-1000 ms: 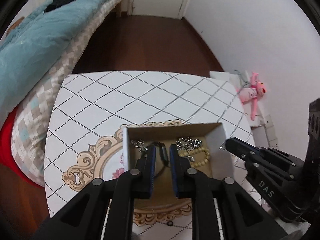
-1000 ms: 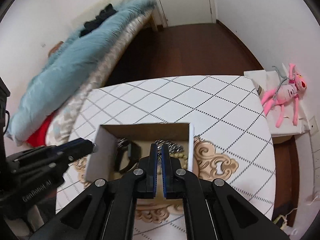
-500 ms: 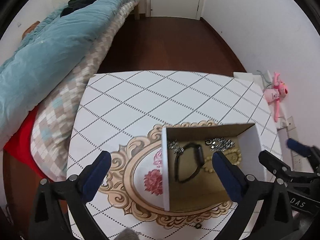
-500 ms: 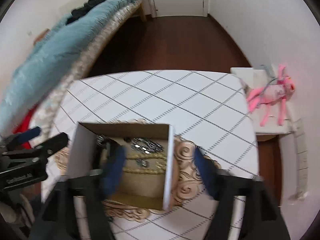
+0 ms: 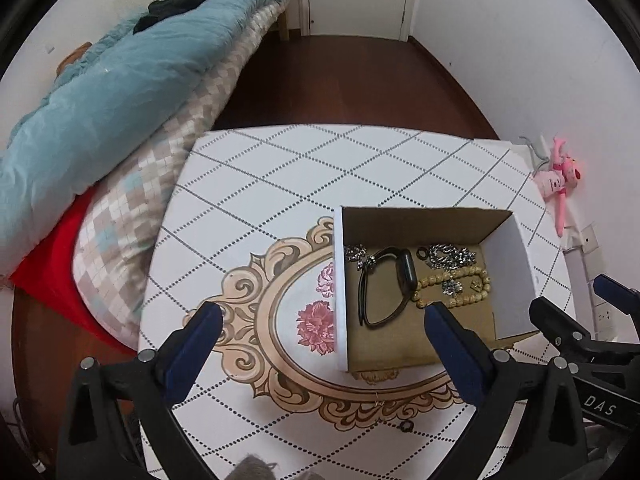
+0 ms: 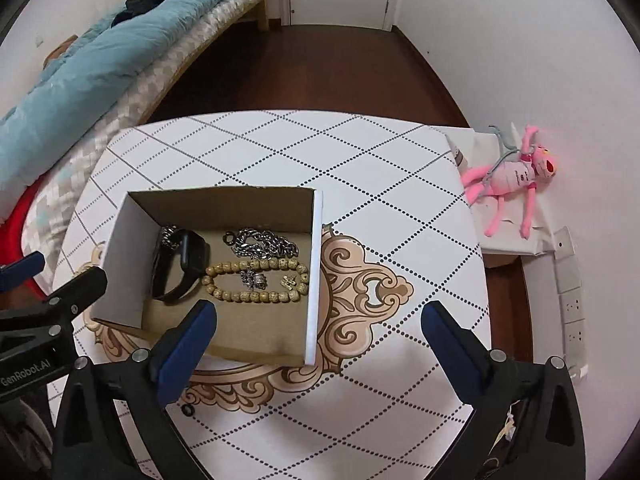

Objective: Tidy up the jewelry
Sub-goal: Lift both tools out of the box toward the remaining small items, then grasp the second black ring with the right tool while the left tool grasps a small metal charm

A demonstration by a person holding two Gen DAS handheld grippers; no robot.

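Note:
An open cardboard box [image 5: 516, 264] [image 6: 128, 248] stands on the white patterned table. Inside lie a black smartwatch [image 5: 384, 288] [image 6: 180, 270], a beige bead bracelet [image 5: 452, 286] [image 6: 256, 282], a silver chain [image 5: 450, 256] [image 6: 266, 244] and small silver charms [image 6: 254, 279]. A small black ring [image 5: 406, 426] [image 6: 187, 410] lies on the table in front of the box. My left gripper [image 5: 320, 338] is wide open and empty, above the box's left wall. My right gripper [image 6: 318, 334] is wide open and empty, above the box's right wall.
The table [image 5: 280, 168] [image 6: 360, 152] has a diamond grid and a gold floral medallion. A bed with a blue duvet [image 5: 100, 92] [image 6: 80, 68] lies left. A pink plush toy [image 5: 558, 178] [image 6: 510, 178] sits by the right wall.
Both grippers have opened from shut to wide open and pulled back and up from the box. The jewelry stays inside the box.

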